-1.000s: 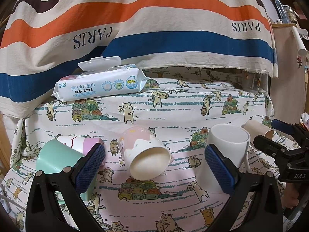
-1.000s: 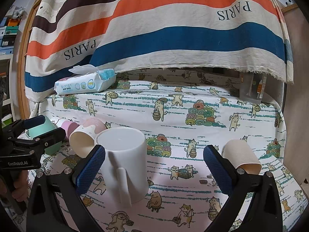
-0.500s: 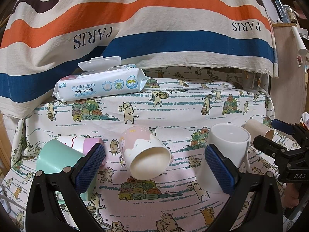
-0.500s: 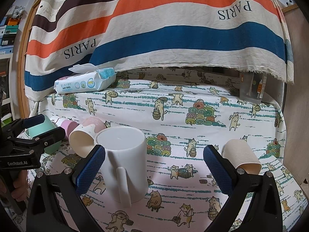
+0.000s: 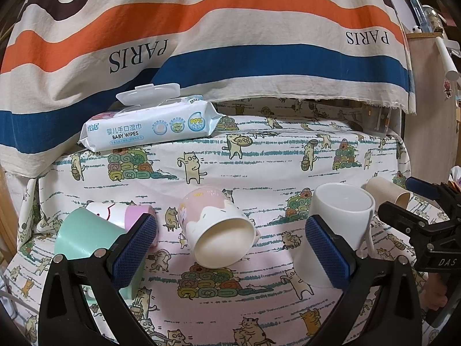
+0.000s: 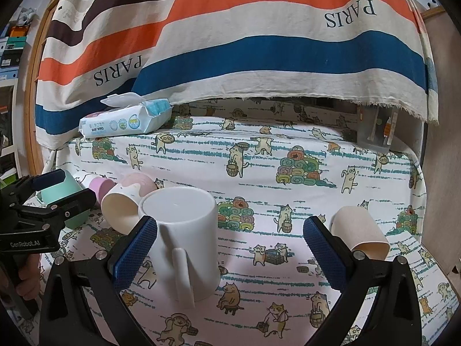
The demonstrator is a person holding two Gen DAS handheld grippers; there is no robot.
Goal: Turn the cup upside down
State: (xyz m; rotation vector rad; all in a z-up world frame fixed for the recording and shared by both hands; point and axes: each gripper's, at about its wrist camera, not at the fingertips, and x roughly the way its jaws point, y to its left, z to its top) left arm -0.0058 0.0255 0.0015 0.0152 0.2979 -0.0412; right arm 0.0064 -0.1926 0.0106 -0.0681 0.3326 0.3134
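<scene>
1. Right gripper (image 6: 230,248): jaws wide apart, holding nothing.
2. White mug (image 6: 184,239) stands base-up on the cat-print cloth (image 6: 288,190), handle toward the camera, touching or just beside the left blue pad.
3. Beige cup (image 6: 358,230) lies on its side behind the right pad.
4. Left gripper (image 6: 54,199) at left edge, jaws apart.

A cat-print cloth (image 6: 288,144) covers the table. A striped "PARIS" sheet (image 5: 230,43) hangs across the far side. Shelves (image 6: 11,43) stand far left.
</scene>
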